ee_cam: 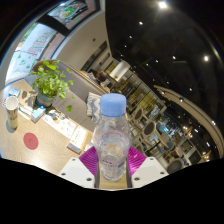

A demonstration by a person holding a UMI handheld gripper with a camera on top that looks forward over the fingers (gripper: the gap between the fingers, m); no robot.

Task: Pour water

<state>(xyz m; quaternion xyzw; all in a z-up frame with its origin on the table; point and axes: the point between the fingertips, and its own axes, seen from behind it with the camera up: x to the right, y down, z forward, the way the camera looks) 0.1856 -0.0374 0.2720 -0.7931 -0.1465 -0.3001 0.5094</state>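
Your gripper (111, 163) pinches the clear plastic water bottle with its blue cap (112, 140) on; pouring hasn't begun.

clear water bottle (112, 140), blue cap, upright, gripped between the claw's (112, 166) fingers.

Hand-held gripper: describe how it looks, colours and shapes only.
The hand-held gripper shows two pale, whitish fingers with blocky, angular ends. Each carries a magenta pad on its inner face. No cables, markings or sleeve are visible in the gripper view.
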